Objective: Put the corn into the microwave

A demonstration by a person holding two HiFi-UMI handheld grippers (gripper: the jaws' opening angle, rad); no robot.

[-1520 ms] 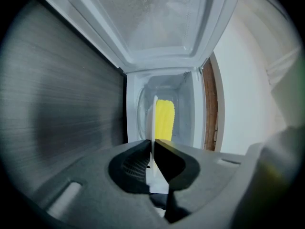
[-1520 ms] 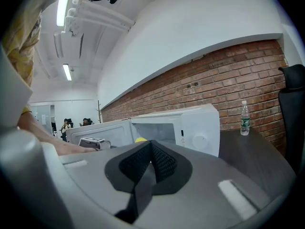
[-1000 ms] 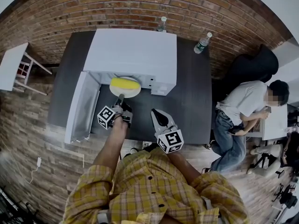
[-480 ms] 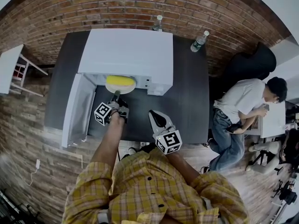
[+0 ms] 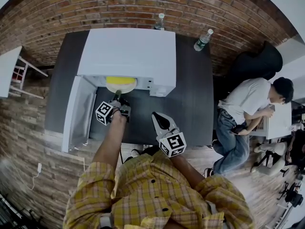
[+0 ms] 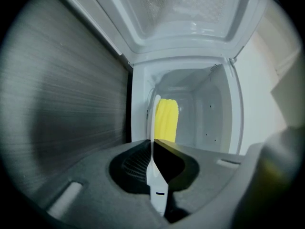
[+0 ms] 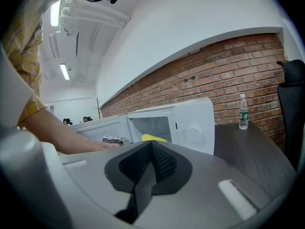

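Dark wood-grain is seen on the table (image 5: 195, 104), which carries everything. A white microwave (image 5: 128, 51) is placed at its back edge, toward the back left corner. The microwave's door (image 5: 76, 111) is swung fully open to the left, so the chamber can be reached from the front.

The right gripper (image 5: 158, 117) is held above the front edge of the table, well apart from the microwave. Its jaws are pressed together with nothing between them. It is judged to be parked there so that the way of the other arm is not blocked.

The left gripper (image 5: 117, 97) is stretched toward the opening. Its jaws are clenched on the near rim of a white plate (image 5: 121, 86), which is seen edge-on in the left gripper view. The thin rim is probably chosen because it fits between the jaws, so the food itself is not touched.

The yellow corn (image 6: 167, 120) is lying on this plate, and both are already partly inside the chamber, at its mouth. Whether the plate is resting on the chamber floor cannot be told. The placing is judged to be nearly done: the plate has to be pushed a little deeper and then released.

Two plastic bottles (image 5: 201, 40) are standing at the back edge, beside and behind the microwave, and they are not involved.
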